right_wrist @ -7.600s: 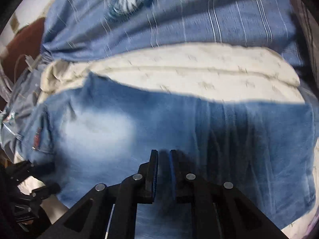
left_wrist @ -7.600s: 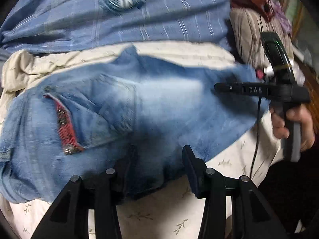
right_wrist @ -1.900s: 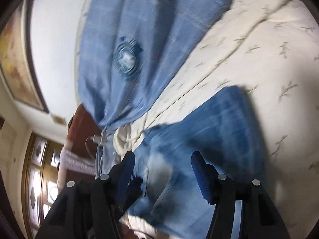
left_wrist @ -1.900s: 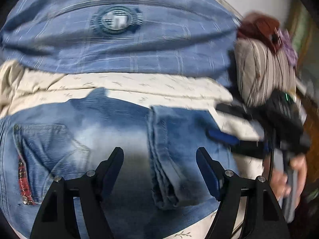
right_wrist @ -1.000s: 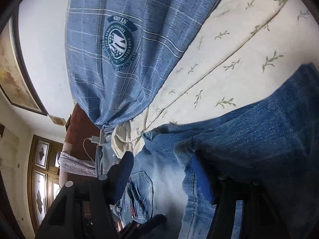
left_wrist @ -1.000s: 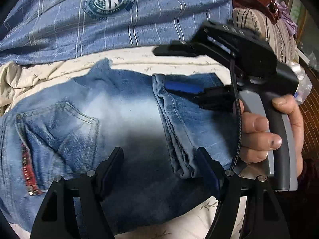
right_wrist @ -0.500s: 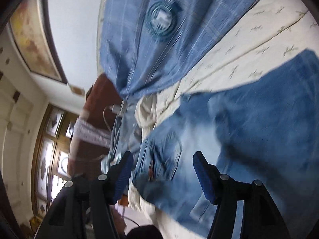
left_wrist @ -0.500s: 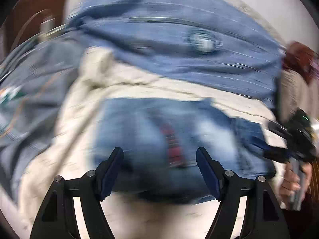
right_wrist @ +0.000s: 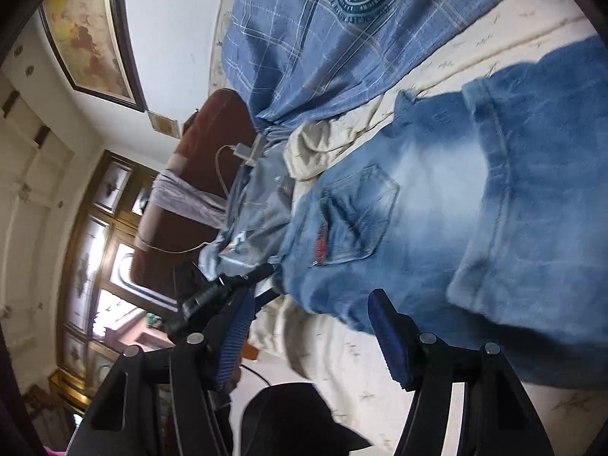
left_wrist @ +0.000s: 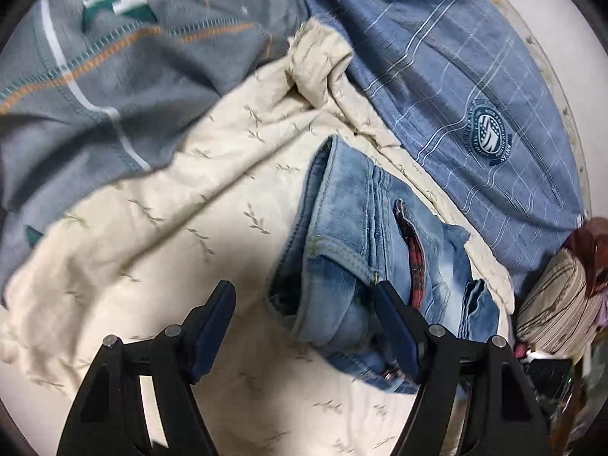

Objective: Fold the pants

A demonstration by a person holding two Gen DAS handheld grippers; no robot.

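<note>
I see the jeans (left_wrist: pixel 364 250) folded into a compact stack on the bedsheet (left_wrist: pixel 159 235) — both my left gripper (left_wrist: pixel 304 326) and right gripper (right_wrist: pixel 309 336) gape wide and empty, so I judge only tidying remains.

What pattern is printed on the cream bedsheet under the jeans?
Small, scattered olive-green leafy sprigs on the cream bedsheet, clearest in the left wrist view.

wall: white wall (right_wrist: pixel 171 19) with dark-framed map picture (right_wrist: pixel 91 34); windows: gold-framed panes (right_wrist: pixel 95 266), daylight through them; furniture: brown headboard (right_wrist: pixel 212 140); bed: cream leaf-print sheet (left_wrist: pixel 171 228); blue plaid cover (left_wrist: pixel 456 76)
</note>
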